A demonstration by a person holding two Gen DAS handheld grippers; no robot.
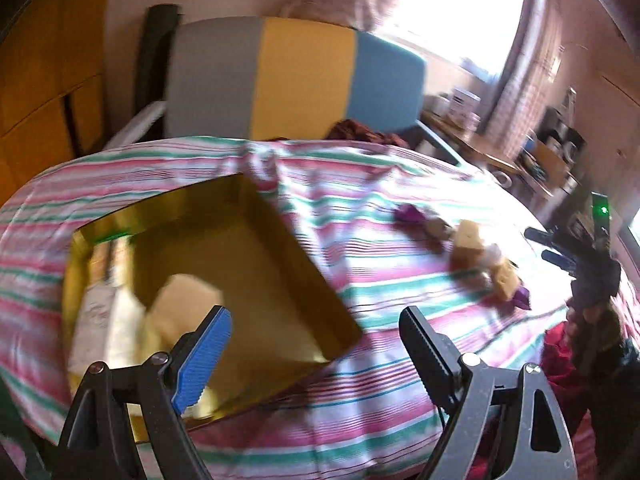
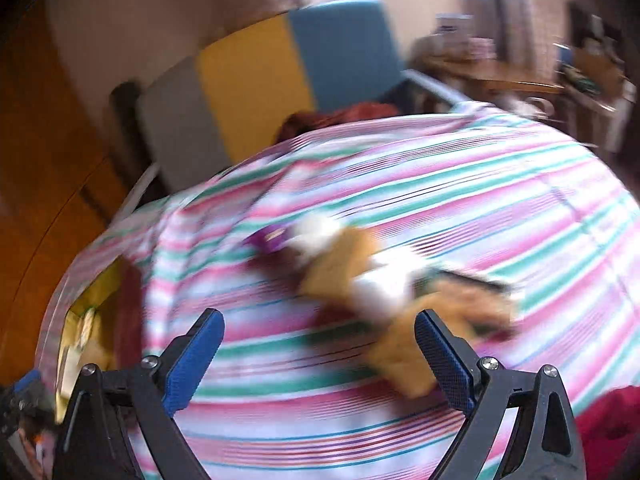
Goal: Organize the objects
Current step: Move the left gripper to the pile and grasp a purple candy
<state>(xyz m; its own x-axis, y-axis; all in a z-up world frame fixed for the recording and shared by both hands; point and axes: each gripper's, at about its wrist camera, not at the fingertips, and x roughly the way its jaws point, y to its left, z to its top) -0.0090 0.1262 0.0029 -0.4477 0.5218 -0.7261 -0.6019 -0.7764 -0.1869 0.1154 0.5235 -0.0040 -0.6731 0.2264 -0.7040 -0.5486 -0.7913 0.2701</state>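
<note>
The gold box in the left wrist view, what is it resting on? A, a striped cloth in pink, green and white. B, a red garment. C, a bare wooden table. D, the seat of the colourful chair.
A: the gold box sits open on the striped cloth, whose pink, green and white bands surround it on all visible sides.

- I see a striped sheet [image 1: 360, 208] in pink, green and white covering the bed.
- Behind it stands a headboard [image 1: 296, 76] in grey, yellow and blue panels.
- Far right, a cluttered wooden desk [image 1: 480, 148] sits under a bright window [image 1: 452, 12].
- A dark red cloth [image 1: 360, 130] lies by the headboard.
</note>
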